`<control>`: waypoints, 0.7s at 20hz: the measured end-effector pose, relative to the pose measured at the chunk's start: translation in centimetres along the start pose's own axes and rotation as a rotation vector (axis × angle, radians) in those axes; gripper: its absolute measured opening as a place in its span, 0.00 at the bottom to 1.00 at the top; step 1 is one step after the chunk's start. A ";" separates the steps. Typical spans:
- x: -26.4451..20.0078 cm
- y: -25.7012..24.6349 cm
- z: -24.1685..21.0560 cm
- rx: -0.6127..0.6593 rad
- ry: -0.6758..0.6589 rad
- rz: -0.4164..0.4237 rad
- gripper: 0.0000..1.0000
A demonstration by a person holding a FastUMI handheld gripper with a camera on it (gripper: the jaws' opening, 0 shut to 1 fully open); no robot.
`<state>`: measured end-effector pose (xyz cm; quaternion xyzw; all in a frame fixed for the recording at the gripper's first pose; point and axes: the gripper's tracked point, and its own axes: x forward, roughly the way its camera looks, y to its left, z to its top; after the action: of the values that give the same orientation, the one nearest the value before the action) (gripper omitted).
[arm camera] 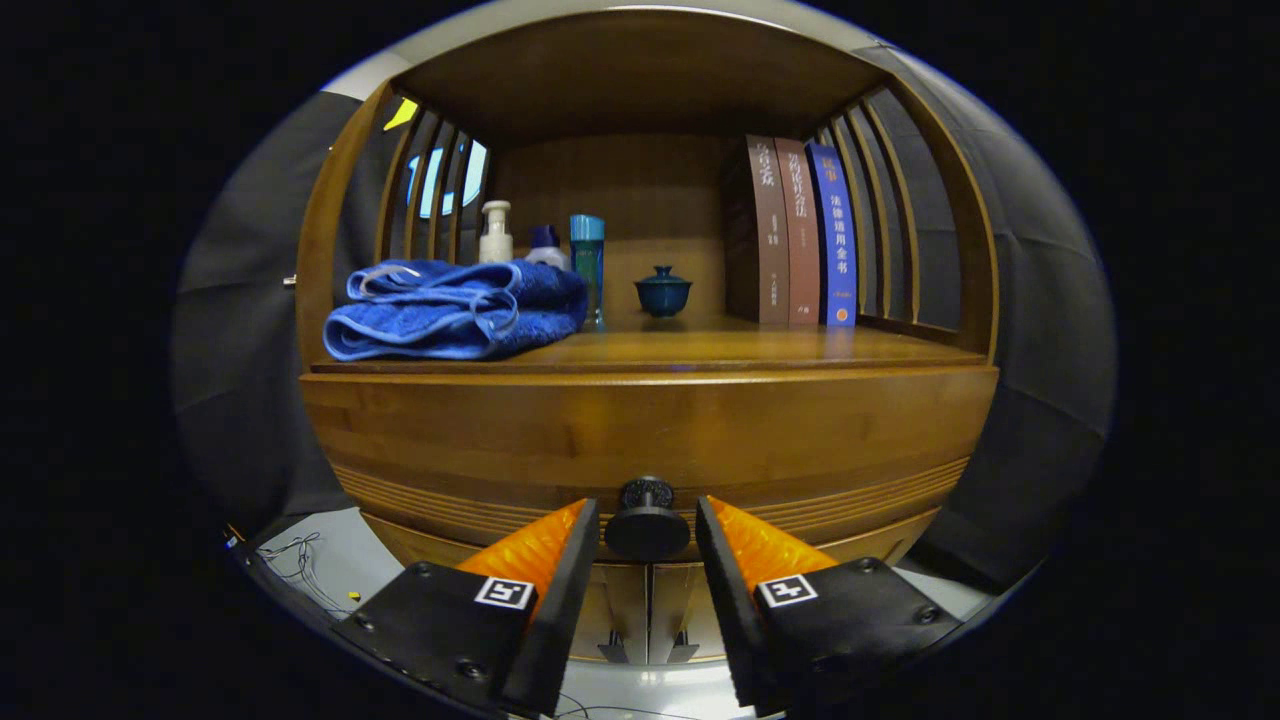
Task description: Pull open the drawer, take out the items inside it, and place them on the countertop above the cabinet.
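The drawer knob [647,522] is seen between the fingers of the gripper [648,530], with a visible gap on each side: the fingers are released and straddle the knob without pressing on it. The drawer front [640,440] is closed, so the items inside are hidden. The desk [700,348] above the cabinet carries a folded blue towel [455,310] at 9 o'clock of a small lidded cup [663,291], bottles [540,245] behind the towel, and upright books [800,235] at 3 o'clock of the cup.

Risks, as judged:
- If the fingers are clenched only on the knob's rim, slipping off during the pull is likely.
- A pull that is not straight may jam the drawer.
- Free desk surface is limited to the front centre; items set down carelessly may strike the cup.
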<state>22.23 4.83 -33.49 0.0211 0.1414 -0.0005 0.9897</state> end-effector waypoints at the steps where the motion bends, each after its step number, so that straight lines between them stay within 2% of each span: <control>1: 1.0 0.0 -0.6 0.006 0.006 0.004 0.61; 3: 1.0 -0.3 0.0 0.011 -0.007 -0.005 0.49; 4: 0.9 -0.2 -0.4 0.001 -0.007 -0.006 0.48; 7: 0.5 -0.2 -0.3 0.000 -0.027 -0.008 0.33; 14: -3.7 -0.5 -1.3 0.014 -0.017 0.013 0.33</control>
<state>18.28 4.41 -33.67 0.0288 0.1329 0.0050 0.9907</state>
